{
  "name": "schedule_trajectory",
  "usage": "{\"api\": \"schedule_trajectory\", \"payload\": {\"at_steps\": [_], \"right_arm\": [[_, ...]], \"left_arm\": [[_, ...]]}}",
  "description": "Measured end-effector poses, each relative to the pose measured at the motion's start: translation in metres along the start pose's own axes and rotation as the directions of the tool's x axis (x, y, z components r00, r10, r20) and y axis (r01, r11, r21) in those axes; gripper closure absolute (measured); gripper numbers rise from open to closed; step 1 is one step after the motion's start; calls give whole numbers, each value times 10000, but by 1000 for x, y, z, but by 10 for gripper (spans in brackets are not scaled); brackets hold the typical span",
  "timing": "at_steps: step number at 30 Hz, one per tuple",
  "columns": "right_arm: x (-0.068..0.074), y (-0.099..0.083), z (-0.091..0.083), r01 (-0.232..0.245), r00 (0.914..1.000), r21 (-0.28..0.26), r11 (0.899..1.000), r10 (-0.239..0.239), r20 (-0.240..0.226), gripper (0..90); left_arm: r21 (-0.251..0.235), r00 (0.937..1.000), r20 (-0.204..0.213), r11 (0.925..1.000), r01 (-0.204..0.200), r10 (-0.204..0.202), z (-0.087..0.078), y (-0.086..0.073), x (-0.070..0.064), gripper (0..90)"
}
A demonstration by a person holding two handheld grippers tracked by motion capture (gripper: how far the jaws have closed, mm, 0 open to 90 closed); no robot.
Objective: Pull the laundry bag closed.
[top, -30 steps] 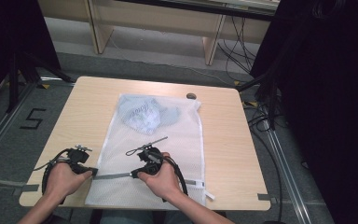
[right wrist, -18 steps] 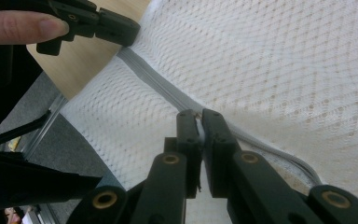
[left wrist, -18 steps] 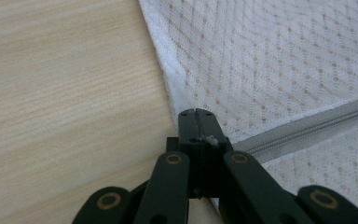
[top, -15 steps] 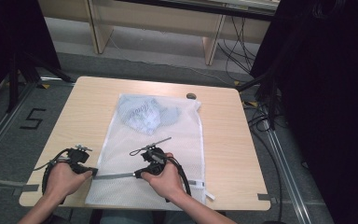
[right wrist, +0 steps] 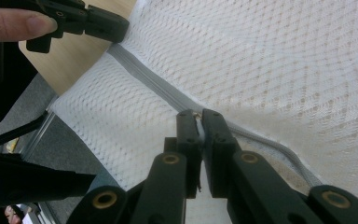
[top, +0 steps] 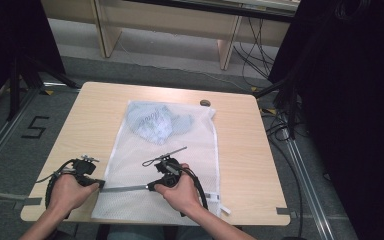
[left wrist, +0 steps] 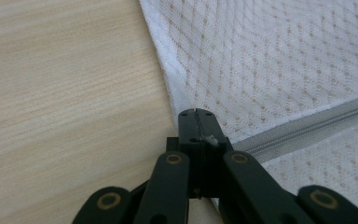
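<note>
A white mesh laundry bag (top: pixel 180 160) lies flat on the wooden table (top: pixel 240 150), with a light blue garment (top: pixel 155 122) inside its far end. A grey zipper (top: pixel 125 188) crosses the bag's near end. My left gripper (top: pixel 100 186) is shut on the bag's left edge at the zipper's end; in the left gripper view its jaws (left wrist: pixel 196 114) pinch the mesh beside the zipper (left wrist: pixel 303 128). My right gripper (top: pixel 152 187) is shut on the zipper pull; its jaws (right wrist: pixel 198 114) sit on the zipper (right wrist: pixel 144 77), with the left gripper (right wrist: pixel 102 23) farther along it.
A small dark round object (top: pixel 205 103) rests near the table's far edge. White straps (top: pixel 220 202) trail from the bag's near right corner. Bare tabletop lies on both sides of the bag. Black curtains (top: pixel 340 100) stand to the right, and wooden shelving legs (top: pixel 227 47) beyond.
My right gripper has slid a little to the right along the zipper, so more grey zipper shows between the two grippers. The left gripper has stayed put.
</note>
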State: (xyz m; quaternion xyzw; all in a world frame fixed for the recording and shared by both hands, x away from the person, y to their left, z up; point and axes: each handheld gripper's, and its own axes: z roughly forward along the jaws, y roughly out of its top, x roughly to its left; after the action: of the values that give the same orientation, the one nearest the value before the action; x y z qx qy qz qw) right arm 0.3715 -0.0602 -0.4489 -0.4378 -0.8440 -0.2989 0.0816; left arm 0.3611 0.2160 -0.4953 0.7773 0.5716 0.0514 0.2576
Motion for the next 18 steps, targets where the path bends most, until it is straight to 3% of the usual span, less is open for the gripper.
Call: {"api": "schedule_trajectory", "payload": {"at_steps": [10,12,14,18], "right_arm": [[-5,-4,-5,-157,9999,-97,9998,157,21,870],[-6,-4,-5,-54,10000,-125,9999,55,69,871],[-3,-6,-7,-463,9989,20,9989,463,52,870],[-7,-7,-9,-302,9995,-80,9995,303,59,870]], "left_arm": [[193,10000,-4,9998,3,-3,-1,1,0,899],[47,10000,-59,10000,35,-34,0,0,0,899],[38,10000,3,10000,74,-74,0,0,0,899],[-13,10000,12,10000,74,-74,0,0,0,899]]}}
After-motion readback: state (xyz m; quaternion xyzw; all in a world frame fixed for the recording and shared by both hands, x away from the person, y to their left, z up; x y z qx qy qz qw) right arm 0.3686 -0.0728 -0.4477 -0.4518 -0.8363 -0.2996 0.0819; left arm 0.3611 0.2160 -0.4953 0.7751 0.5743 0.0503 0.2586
